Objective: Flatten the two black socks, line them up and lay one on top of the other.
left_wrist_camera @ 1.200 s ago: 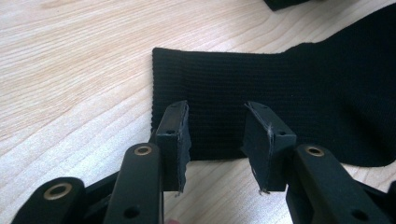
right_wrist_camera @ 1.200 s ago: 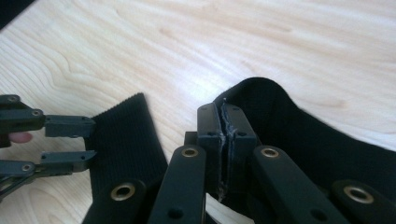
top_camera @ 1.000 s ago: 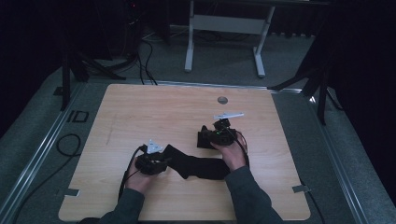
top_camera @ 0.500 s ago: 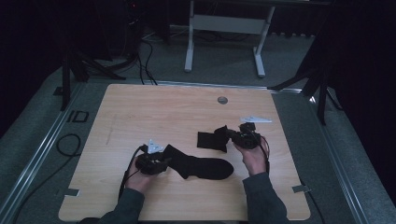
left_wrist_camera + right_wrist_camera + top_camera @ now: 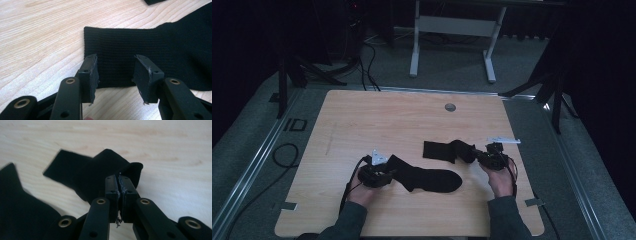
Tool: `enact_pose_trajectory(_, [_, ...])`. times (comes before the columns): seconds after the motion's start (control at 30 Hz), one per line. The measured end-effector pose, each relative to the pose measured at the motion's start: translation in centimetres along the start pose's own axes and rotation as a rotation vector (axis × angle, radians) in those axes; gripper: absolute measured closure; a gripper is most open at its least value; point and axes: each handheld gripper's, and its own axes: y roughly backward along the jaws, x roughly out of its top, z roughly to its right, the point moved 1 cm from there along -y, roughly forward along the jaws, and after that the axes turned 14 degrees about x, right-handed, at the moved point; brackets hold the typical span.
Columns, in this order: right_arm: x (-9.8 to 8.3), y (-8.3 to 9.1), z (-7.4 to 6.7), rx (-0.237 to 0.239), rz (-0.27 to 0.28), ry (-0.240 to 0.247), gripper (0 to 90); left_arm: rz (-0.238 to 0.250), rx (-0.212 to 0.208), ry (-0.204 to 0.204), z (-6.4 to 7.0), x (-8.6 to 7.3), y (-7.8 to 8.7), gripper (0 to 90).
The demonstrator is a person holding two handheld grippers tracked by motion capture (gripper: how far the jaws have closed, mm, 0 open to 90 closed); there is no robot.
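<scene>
On a wooden tabletop (image 5: 362,120), the left tongs (image 5: 116,72) have just been opening and stand released over a flat black sock's cuff (image 5: 140,50). Just to the right, the right tongs (image 5: 120,185) are clenched on a second black sock (image 5: 100,172).

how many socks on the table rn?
2. One black sock lies flat near the table's front, its cuff at the open left tool. The other sock is pinched by the right tool.
</scene>
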Motion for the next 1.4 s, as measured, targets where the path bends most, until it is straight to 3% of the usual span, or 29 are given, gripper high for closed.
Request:
enact_pose_trajectory(0.03, [0.0, 0.0, 0.0, 0.000, 0.000, 0.000, 86.2, 0.000, 0.002, -0.002, 0.0, 0.0, 0.0, 54.9])
enact_pose_trajectory(0.07, [-0.3, 0.3, 0.5, -0.043, -0.025, 0.012, 86.1, 0.001, 0.002, -0.002, 0.0, 0.0, 0.0, 54.9])
enact_pose_trajectory(0.2, [-0.5, 1.0, 1.5, -0.103, -0.080, 0.040, 84.5, 0.001, 0.002, 0.000, 0.0, 0.0, 0.0, 55.0])
enact_pose_trajectory(0.3, [-0.5, 1.4, 2.0, -0.135, -0.082, 0.041, 77.4, 0.001, 0.003, 0.000, -0.1, 0.0, -0.1, 55.0])
enact_pose_trajectory(0.37, [-0.4, 1.4, 1.8, -0.115, -0.068, 0.040, 74.2, 0.002, 0.005, -0.001, 0.0, 0.0, -0.1, 55.1])
enact_pose_trajectory(0.47, [0.1, 0.9, 0.8, -0.057, -0.058, 0.088, 69.9, 0.002, 0.006, -0.002, 0.0, 0.0, -0.1, 55.1])
enact_pose_trajectory(0.73, [1.9, -2.7, -2.7, 0.034, -0.146, 0.256, 63.6, 0.001, 0.003, -0.001, 0.0, 0.0, -0.1, 55.7])
enact_pose_trajectory(0.83, [2.4, -3.7, -3.3, 0.058, -0.163, 0.290, 63.6, 0.002, 0.003, -0.002, -0.1, 0.0, -0.1, 55.7])
enact_pose_trajectory(0.93, [3.2, -5.9, -4.2, 0.086, -0.206, 0.332, 63.2, 0.002, 0.001, 0.000, -0.1, 0.1, 0.0, 56.0])
enact_pose_trajectory(1.1, [3.8, -8.5, -4.3, 0.081, -0.264, 0.347, 62.3, 0.002, 0.000, 0.002, 0.0, 0.1, 0.0, 56.0])
enact_pose_trajectory(1.33, [3.3, -11.4, -4.0, 0.079, -0.359, 0.331, 57.2, 0.000, -0.001, 0.001, 0.0, 0.1, -0.1, 55.9])
enact_pose_trajectory(1.4, [3.2, -11.5, -3.8, 0.087, -0.340, 0.321, 58.1, -0.002, 0.001, 0.000, 0.1, 0.1, -0.1, 55.8])
